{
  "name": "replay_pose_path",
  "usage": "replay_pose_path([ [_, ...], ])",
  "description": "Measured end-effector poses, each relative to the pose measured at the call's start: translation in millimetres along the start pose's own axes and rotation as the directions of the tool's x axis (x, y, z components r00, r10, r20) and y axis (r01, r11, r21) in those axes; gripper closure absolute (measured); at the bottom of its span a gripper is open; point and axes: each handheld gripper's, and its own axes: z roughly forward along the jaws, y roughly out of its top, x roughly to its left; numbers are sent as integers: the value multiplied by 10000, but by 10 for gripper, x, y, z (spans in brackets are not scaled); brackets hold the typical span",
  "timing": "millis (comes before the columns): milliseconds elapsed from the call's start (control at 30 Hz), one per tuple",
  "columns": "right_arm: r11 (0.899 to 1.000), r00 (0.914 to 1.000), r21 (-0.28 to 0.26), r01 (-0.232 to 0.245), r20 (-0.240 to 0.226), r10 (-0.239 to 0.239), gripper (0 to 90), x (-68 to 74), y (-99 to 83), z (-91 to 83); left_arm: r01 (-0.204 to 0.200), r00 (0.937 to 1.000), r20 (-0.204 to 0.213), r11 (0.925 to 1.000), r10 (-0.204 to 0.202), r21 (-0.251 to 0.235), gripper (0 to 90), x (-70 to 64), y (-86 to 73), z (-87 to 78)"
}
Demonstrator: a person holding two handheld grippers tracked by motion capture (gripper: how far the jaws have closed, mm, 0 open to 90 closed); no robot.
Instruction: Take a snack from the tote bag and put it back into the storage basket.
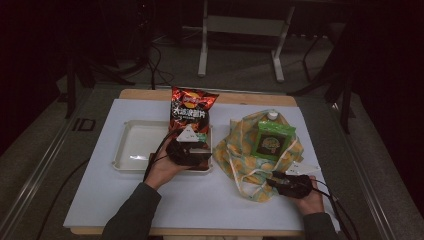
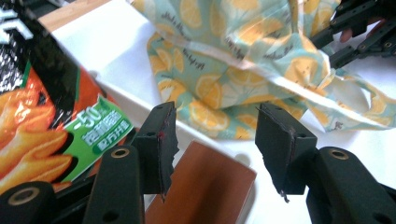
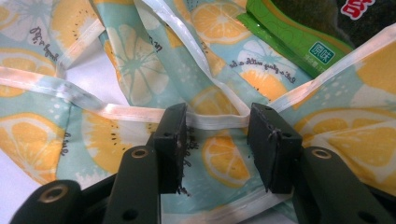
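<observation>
A red chip bag [image 1: 192,107] lies over the right end of a white tray [image 1: 132,145]. My left gripper [image 1: 189,145] hovers at the chip bag's near end, jaws open, over a brown box [image 2: 205,186], with the chip bag [image 2: 46,116] on its left. A lemon-print cloth bag [image 1: 240,150] sits to the right and holds a green packet [image 1: 272,140]. My right gripper [image 1: 280,179] is at the bag's front edge. Its jaws stand open on either side of the bag's white-trimmed rim [image 3: 215,119], and the green packet [image 3: 289,37] lies beyond.
A white mat [image 1: 200,200] covers the wooden table, with bare mat along the near side. A white-capped item [image 1: 272,115] pokes out at the back of the cloth bag. The left half of the tray holds nothing. Metal stand legs [image 1: 240,45] rise behind the table.
</observation>
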Motion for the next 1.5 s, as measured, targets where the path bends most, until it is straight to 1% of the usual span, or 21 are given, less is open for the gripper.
replay_pose_path([
  [67, 10000, 10000, 2, 3, -3, -3, 572, 0, 0, 0, -89, 9999, 64, 9999, 90, -69, 476, -31, 43, 4],
  [200, 10000, 10000, 2, -7, -7, 7, 572, 0, 0, 0, -231, 9996, 164, 9997, 232, -61, 481, -83, 118, 25],
  [300, 10000, 10000, 18, -4, -3, 4, 572, 2, 0, -1, -246, 9994, 232, 9996, 248, -124, 481, -120, 157, 45],
  [400, 10000, 10000, 5, 4, -4, -4, 571, 0, 0, 0, -195, 9987, 474, 9996, 205, -203, 486, -151, 192, 73],
  [500, 10000, 10000, -2, 4, -10, -4, 571, -1, 0, 0, -255, 9983, 523, 9994, 268, -253, 486, -183, 215, 102],
  [633, 10000, 10000, -1, 6, -9, -6, 571, -1, 0, 0, -174, 9982, 567, 9992, 195, -363, 487, -217, 242, 163],
  [733, 10000, 10000, -1, -1, -11, 1, 572, -2, 0, 0, -160, 9982, 563, 9991, 182, -384, 497, -248, 285, 221],
  [900, 10000, 10000, -2, -2, -12, 2, 571, -2, 0, 0, -80, 9980, 624, 9984, 115, -562, 503, -273, 360, 281],
  [1133, 10000, 10000, 1, -7, -16, 7, 570, -2, 0, 0, -178, 9973, 700, 9980, 220, -599, 512, -317, 467, 395],
  [1200, 10000, 10000, -3, -1, -17, 1, 570, -2, 0, 0, -85, 9965, 828, 9977, 140, -669, 516, -327, 491, 435],
  [1267, 10000, 10000, -4, -1, -17, 1, 570, -1, 0, 0, -230, 9965, 790, 9976, 281, -651, 516, -352, 522, 472],
  [1333, 10000, 10000, -1, -22, -33, 21, 570, -3, 0, 0, -280, 9956, 879, 9976, 335, -633, 516, -366, 561, 512],
  [1400, 10000, 10000, -1, -18, -29, 18, 570, -2, 0, 0, -382, 9955, 848, 9976, 429, -569, 516, -372, 613, 551],
  [1500, 10000, 10000, 2, 11, -18, -11, 568, -1, 0, 0, -327, 9952, 897, 9973, 385, -653, 516, -372, 676, 588],
])
